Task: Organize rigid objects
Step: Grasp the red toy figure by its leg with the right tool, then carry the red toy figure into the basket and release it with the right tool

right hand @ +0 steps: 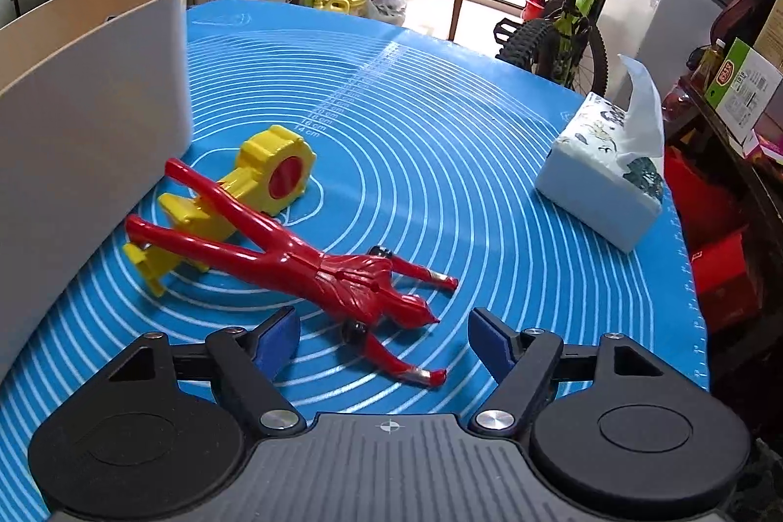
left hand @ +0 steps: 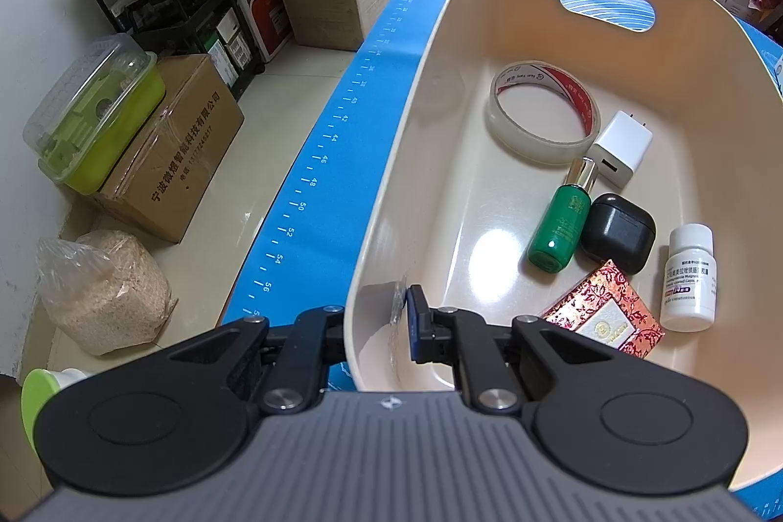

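Nearest the right camera, the right gripper [right hand: 384, 338] has its fingers [right hand: 276, 341] spread wide and holds nothing; the head and one arm of a red figure [right hand: 313, 265] lie between them, untouched. That figure lies flat on the blue mat [right hand: 440, 160] covering the bench, legs toward the bin [right hand: 93, 121], resting partly across a yellow toy [right hand: 244, 189] just beside the bin's outer wall. A tissue box [right hand: 602, 170] sits well apart from the bin, near the mat's far edge.

On the other side, the left gripper [left hand: 379, 326] is clamped shut on the bin's near wall [left hand: 372, 277], one finger [left hand: 418, 321] inside and the other outside. Inside the bin lie a tape roll [left hand: 543, 113], a white charger [left hand: 619, 147], a green bottle [left hand: 560, 226], a black case [left hand: 616, 233], a red patterned box [left hand: 604, 316] and an upright white pill bottle [left hand: 687, 277], clustered away from the gripped wall.
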